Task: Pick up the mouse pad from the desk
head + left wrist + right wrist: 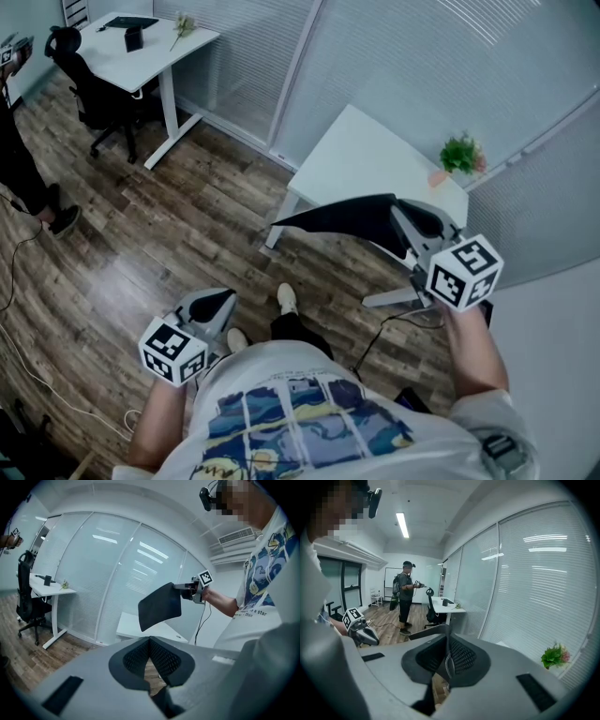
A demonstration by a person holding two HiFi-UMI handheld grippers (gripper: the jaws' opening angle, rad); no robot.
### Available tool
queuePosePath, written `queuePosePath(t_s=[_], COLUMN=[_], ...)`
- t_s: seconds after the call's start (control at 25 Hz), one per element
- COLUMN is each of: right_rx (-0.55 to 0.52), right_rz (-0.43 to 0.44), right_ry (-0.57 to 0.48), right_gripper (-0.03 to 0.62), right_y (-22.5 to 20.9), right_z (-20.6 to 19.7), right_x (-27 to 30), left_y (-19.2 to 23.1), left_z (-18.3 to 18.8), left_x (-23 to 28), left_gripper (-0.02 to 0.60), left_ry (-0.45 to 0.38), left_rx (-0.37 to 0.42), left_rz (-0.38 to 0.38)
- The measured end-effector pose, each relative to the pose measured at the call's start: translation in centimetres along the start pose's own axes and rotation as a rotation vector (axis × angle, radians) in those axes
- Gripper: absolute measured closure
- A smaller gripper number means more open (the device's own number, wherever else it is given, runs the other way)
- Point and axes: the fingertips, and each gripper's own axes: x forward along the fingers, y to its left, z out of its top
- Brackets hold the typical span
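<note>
The dark mouse pad (345,220) hangs in the air, off the small white desk (361,155), held by one edge. My right gripper (400,223) is shut on that edge; in the right gripper view the thin mouse pad (427,631) runs edge-on between the pads. From the left gripper view the mouse pad (159,606) shows as a flat dark sheet sticking out of the right gripper (187,590). My left gripper (223,300) is low by my body, over the wood floor, with its jaws together and nothing in them.
A small potted plant (459,153) stands on the white desk's far corner. A second desk (150,42) with an office chair (89,89) is at the far left, with a person (405,595) standing near it. Glass walls with blinds run behind. Cables (380,337) lie on the floor.
</note>
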Motion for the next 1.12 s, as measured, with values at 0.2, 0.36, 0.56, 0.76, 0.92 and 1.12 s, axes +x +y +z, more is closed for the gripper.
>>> queuePosePath(t_s=[0.2,0.36,0.56,0.76,0.92,1.12], right_rx=[0.008,0.006,0.001,0.001,0.000,0.001], right_rz=[-0.002,-0.005,-0.007,-0.009,-0.011,-0.013], right_ry=[-0.005,-0.007,-0.010,-0.015,-0.016,-0.019], right_gripper=[0.568,0.568,0.568,0.568,0.568,0.568], right_y=[0.0,-0.2,0.0,0.3,0.2,0.4], right_z=[0.1,0.0,0.0,0.1,-0.1,-0.4], right_x=[-0.2,-0.5,-0.5,-0.6,-0.8,-1.1], left_y=[0.1,-0.2,-0.2,-0.2,-0.3,-0.6], left_z=[0.3,0.4,0.4,0.4,0.3,0.0], left_x=[0.1,0.4,0.2,-0.1,0.0,-0.1], left_gripper=[0.578,0.578,0.578,0.578,0.578,0.578], left_ry=[0.004,0.004,0.004,0.001,0.003,0.000], left_rx=[-0.005,0.002,0.000,0.007,0.003,0.013], left_rz=[-0.003,-0.003,-0.003,-0.003,0.001,0.002])
